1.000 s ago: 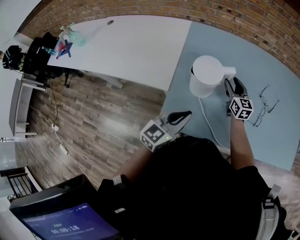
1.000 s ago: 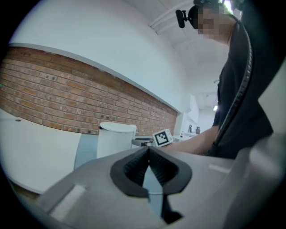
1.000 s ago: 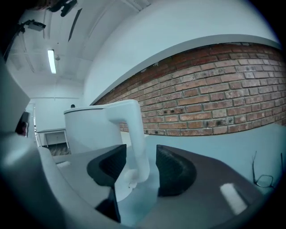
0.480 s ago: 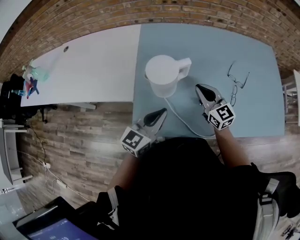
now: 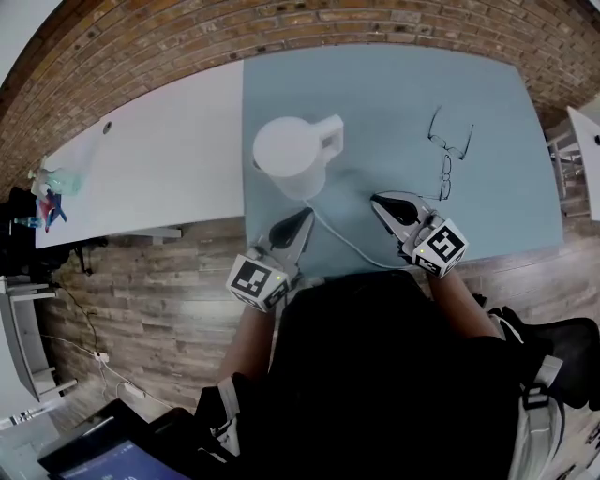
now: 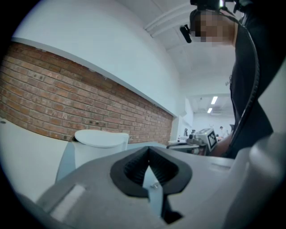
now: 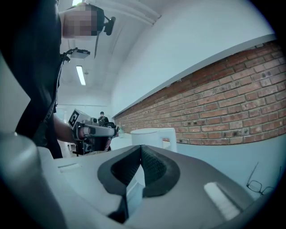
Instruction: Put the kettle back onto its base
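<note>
Red brick wall (image 5: 281, 28) runs behind a pale blue tabletop (image 5: 403, 103), with a white tabletop (image 5: 159, 150) joined on beyond the left hand-held gripper (image 5: 300, 219) and wood-plank floor (image 5: 141, 300) beneath. A white plastic kettle (image 5: 286, 155) stands upright on the blue tabletop, just ahead of the left hand-held gripper and ahead and to the left of the right hand-held gripper (image 5: 381, 201), touching neither. Its handle faces the right hand-held gripper's side. A white power cord (image 5: 352, 242) leaves the kettle's foot and runs back between the two hand-held grippers; the base itself cannot be made out under the kettle. Both hand-held grippers point level toward the wall. Each has its jaws pressed together, with nothing between them. A pair of thin-framed black spectacles (image 5: 448, 155) lies on the tabletop ahead and to the right of the right hand-held gripper, well apart from the kettle.
</note>
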A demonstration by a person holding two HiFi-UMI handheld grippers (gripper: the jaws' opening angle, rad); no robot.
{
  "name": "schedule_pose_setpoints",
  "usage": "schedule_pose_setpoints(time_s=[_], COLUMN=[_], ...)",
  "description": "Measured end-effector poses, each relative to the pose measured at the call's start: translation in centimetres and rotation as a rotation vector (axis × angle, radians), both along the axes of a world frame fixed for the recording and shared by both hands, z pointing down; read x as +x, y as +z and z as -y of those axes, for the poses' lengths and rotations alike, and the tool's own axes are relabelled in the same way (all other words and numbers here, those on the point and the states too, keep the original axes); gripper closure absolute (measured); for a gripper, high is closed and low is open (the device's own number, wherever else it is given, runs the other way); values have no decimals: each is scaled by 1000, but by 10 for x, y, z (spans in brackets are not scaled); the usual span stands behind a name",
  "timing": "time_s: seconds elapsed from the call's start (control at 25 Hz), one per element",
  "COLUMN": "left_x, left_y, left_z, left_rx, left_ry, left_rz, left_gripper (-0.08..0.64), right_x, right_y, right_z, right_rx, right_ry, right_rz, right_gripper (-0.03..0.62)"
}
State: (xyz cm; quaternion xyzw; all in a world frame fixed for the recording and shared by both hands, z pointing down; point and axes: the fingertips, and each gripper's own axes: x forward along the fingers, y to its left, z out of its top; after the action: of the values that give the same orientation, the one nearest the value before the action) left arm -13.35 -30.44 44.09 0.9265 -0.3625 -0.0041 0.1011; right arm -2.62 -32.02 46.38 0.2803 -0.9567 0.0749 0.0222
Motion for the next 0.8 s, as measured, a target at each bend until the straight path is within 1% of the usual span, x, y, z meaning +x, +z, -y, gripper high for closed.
schedule_pose_setpoints(time_s=[0.12, 0.2, 0.36, 0.64, 0.8], left_x=[5, 11, 22, 35, 41], left_y=[1, -1, -2, 5, 3], left_z=[5, 4, 5, 6, 7], left_rx=[25, 19, 15, 28, 13], left_ry=[-8, 7, 24, 25, 30], left_rz=[-6, -3, -5, 1, 13], left_gripper=[558, 558, 558, 558, 558], right_x=[10, 16, 26, 36, 42], right_y=[2, 5, 1, -4, -4], right_z=[-3, -1, 1, -3, -3], right_rx=[1, 11, 40, 42, 45], right_ry=[-6, -2, 10, -6, -10], right_rz=[-8, -23, -11, -7, -7], right_gripper=[589, 589, 589, 589, 589])
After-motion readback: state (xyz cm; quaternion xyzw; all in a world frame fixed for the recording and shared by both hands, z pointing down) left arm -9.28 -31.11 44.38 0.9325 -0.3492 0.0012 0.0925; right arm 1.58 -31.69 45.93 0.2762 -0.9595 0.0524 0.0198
